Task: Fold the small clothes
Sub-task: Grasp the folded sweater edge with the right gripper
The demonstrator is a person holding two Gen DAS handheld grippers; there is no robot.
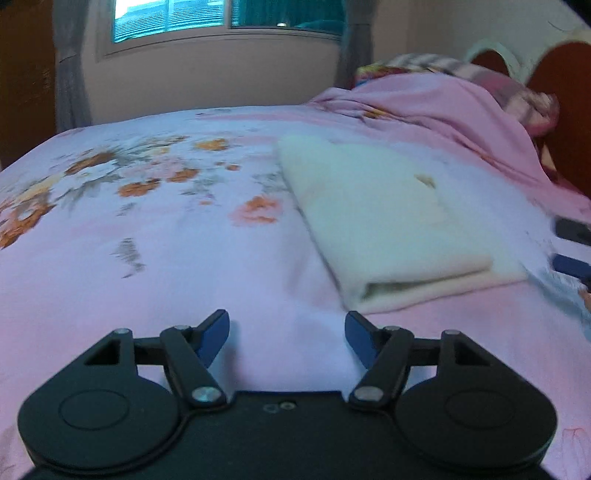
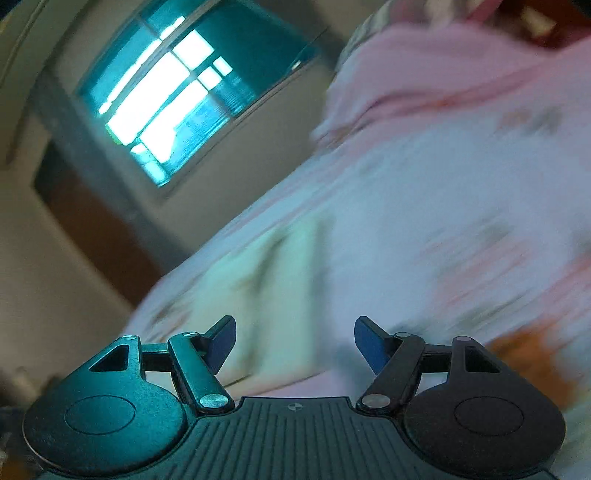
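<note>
**Grippers apart from a folded cream garment on the bed**

Left gripper (image 1: 287, 338) stands with its jaws spread wide and nothing between them, only bare sheet showing in the gap. Right gripper (image 2: 294, 343) is likewise spread and empty; its view is tilted and heavily blurred.

The cream garment (image 1: 384, 225) lies on the floral bedsheet (image 1: 155, 229), folded into a compact oblong with a doubled edge facing the left wrist camera. It sits ahead of the left gripper and to its right, apart from the fingertips. Its long axis runs away from that camera, slanting from near right toward far left. In the right wrist view a pale cream patch (image 2: 273, 273) ahead and slightly left is probably the same garment, though blur prevents certainty.

At the right edge of the left wrist view, dark and blue fingertips (image 1: 570, 264) lie just beside the garment's right side, so the right hand appears the nearer. Beyond, a pink blanket (image 1: 436, 107) is heaped near the headboard (image 1: 561, 96), under a window (image 1: 229, 14).
</note>
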